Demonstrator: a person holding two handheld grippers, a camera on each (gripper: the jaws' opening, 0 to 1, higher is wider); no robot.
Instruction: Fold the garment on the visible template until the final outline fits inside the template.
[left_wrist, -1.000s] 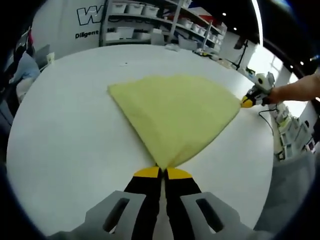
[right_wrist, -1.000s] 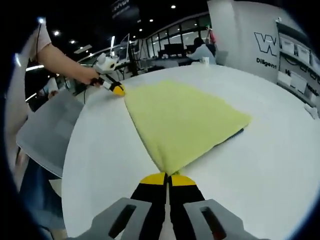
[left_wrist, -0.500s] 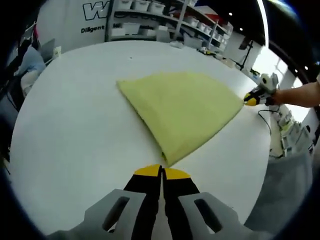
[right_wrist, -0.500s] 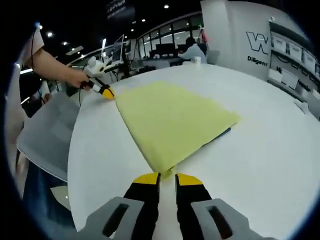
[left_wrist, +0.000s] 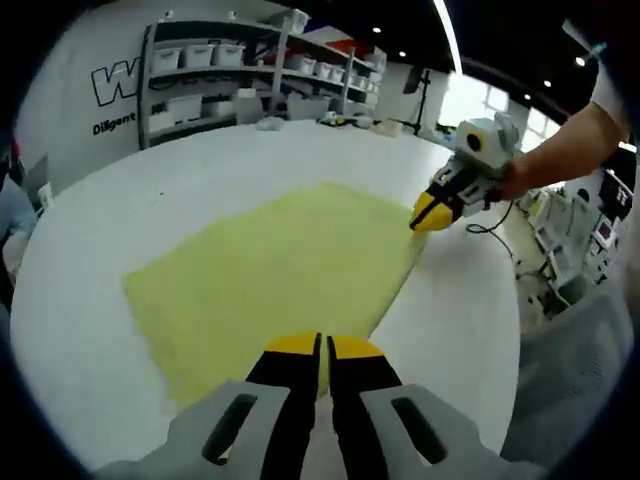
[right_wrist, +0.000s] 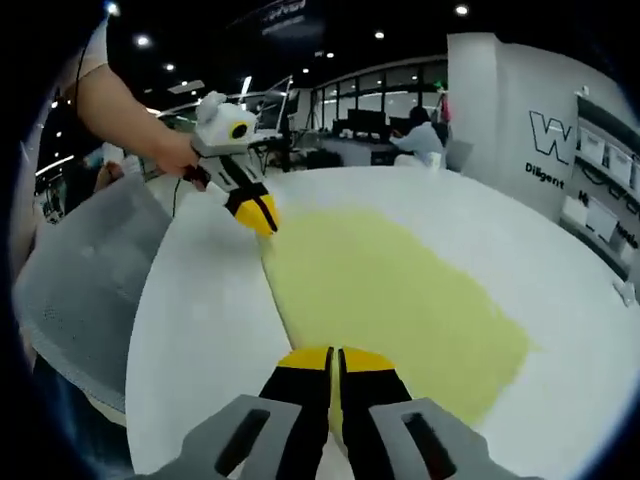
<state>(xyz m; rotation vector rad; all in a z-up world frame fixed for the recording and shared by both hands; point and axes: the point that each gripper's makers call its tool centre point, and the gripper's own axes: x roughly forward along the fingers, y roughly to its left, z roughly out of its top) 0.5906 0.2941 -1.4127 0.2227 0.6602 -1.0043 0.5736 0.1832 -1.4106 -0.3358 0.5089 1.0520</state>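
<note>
Yellow cloth (left_wrist: 270, 275) flat on white tabletop (left_wrist: 120, 200); left claw (left_wrist: 322, 350) and right claw (right_wrist: 333, 358) closed at its near corners, grip unclear.

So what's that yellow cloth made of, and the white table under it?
The yellow cloth looks like a soft, matte fabric, maybe fleece or towelling: its surface is slightly fuzzy, shows no shine, and it lies limp and flat. The exact fibre can't be told. The white table looks hard and smooth, perhaps laminate or painted board: it has an even, faintly glossy surface with no grain or seams visible.
</note>
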